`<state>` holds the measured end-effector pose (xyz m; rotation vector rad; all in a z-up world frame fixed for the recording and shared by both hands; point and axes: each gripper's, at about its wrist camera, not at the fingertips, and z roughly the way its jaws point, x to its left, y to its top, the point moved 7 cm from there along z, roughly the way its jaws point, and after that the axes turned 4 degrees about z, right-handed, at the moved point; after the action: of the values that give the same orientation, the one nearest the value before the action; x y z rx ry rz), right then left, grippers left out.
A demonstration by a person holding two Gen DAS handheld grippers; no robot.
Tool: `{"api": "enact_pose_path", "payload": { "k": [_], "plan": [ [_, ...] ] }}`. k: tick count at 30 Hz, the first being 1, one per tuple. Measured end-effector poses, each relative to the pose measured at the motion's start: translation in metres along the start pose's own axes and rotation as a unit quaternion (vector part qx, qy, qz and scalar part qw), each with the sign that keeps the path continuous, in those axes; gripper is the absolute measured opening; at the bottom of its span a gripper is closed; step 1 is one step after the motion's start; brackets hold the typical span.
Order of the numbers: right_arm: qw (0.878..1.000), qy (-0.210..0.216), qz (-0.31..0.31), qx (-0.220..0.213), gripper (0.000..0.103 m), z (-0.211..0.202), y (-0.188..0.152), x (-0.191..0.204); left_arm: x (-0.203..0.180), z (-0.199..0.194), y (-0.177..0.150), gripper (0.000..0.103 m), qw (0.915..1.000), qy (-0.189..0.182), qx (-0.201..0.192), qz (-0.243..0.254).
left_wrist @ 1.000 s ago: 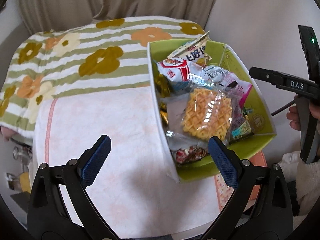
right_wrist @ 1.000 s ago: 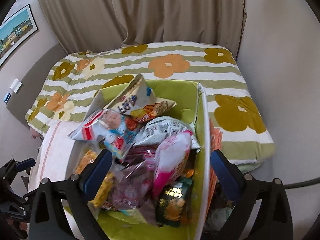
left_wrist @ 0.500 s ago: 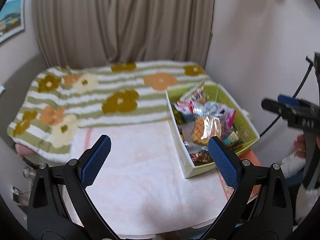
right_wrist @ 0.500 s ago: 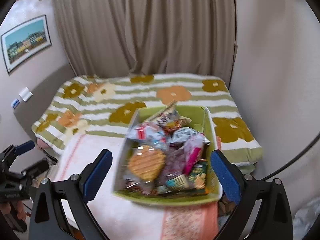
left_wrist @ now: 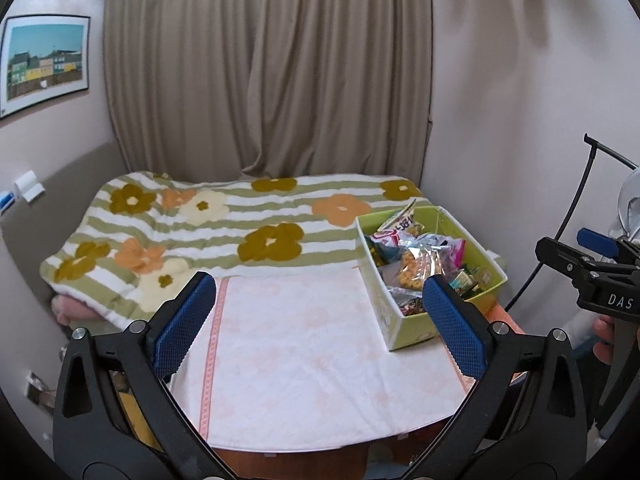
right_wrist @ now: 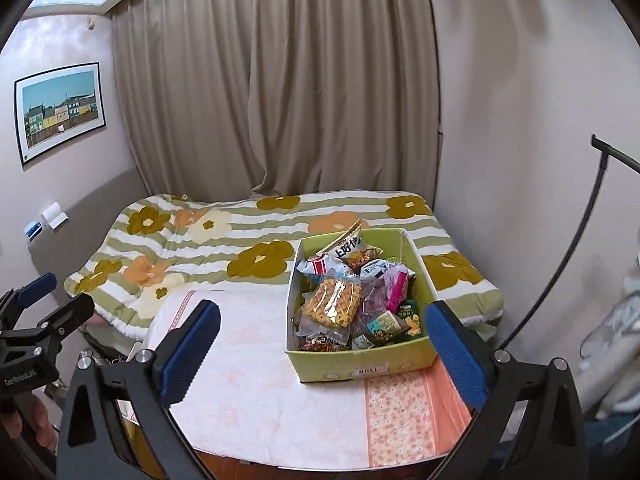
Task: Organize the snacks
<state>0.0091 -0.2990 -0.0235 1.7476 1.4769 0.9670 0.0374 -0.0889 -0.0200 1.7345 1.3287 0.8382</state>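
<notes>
A green cardboard box (left_wrist: 408,330) (right_wrist: 360,364) stands on the right side of a small table and is heaped with several snack packets. A clear bag of yellow lattice crackers (right_wrist: 332,308) (left_wrist: 412,274) lies on top, beside a pink packet (right_wrist: 394,290) and a red-and-white bag (right_wrist: 324,266). My left gripper (left_wrist: 318,284) hovers back from the table's near edge. Its jaws are opening and nothing is between them. My right gripper (right_wrist: 322,310) hangs in front of the box, short of it. Its jaws are also opening and empty. Each gripper (left_wrist: 576,250) (right_wrist: 56,300) appears at the edge of the other's view.
A white and pink flowered cloth (left_wrist: 300,352) (right_wrist: 256,360) covers the table. Behind it lies a bed with a green striped flower blanket (left_wrist: 240,220) against beige curtains. A wall runs close on the right, with a black cable (right_wrist: 580,248) arcing there.
Both grippers have pulled back and up from the box, which now looks smaller and farther away. The whole table and the bed have come into view. The snacks stay in the box.
</notes>
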Motion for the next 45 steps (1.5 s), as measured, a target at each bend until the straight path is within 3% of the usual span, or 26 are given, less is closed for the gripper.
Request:
{"api": "enact_pose_path", "payload": {
  "k": [13,45],
  "plan": [
    [0.999,-0.015,-0.008,-0.028,0.102,-0.017,-0.009,0.010,0.006,-0.017,-0.003,0.103,0.9997,0.010,-0.020,-0.005],
    [0.999,-0.019,-0.016,-0.022,0.102,-0.012,-0.009,0.006,0.002,-0.008,-0.004,0.103,0.9998,0.008,-0.016,-0.010]
  ]
}}
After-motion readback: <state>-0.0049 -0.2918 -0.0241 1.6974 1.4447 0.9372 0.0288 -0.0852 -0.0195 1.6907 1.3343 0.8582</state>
